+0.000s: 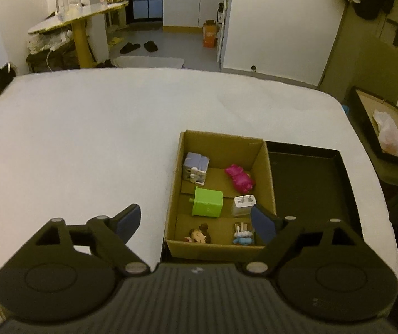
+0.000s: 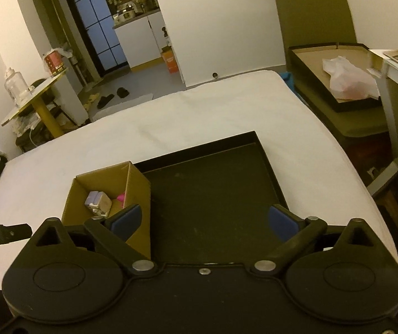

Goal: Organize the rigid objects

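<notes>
White bed (image 1: 87,128), cardboard box (image 1: 176,194) touching black tray (image 1: 310,183), toys inside

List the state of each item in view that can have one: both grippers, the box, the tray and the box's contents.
left hand-held gripper: open, holding nothing
right hand-held gripper: open, holding nothing
cardboard box: top open, holds small items
black tray: bare, beside the box
green block: lying in the box
pink toy: lying in the box
white charger plug: prongs up
cartoon figurine: lying down
</notes>
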### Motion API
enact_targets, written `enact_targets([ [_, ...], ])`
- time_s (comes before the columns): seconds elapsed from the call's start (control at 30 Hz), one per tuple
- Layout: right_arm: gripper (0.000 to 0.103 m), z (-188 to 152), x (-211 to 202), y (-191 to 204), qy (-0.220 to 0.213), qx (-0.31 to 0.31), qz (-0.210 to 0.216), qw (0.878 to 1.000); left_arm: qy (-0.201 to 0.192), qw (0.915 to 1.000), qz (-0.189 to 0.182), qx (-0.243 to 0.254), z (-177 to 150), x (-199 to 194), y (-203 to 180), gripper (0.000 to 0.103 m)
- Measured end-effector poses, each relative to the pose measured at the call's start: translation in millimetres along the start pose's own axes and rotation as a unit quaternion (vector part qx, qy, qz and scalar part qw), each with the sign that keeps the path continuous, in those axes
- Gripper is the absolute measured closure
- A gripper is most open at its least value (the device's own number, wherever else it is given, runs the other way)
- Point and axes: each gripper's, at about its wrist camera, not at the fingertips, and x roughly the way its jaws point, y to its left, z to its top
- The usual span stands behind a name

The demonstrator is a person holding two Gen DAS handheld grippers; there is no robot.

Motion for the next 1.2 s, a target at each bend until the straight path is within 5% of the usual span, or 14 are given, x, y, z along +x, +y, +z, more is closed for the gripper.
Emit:
enact_targets([
  [1.2, 0.000, 1.8, -135.6, 35.7, -0.015, -0.015, 0.017, 1.000, -0.095, 0.9944, -0.040, 0.025, -33.5, -158.0, 1.2, 0.003],
])
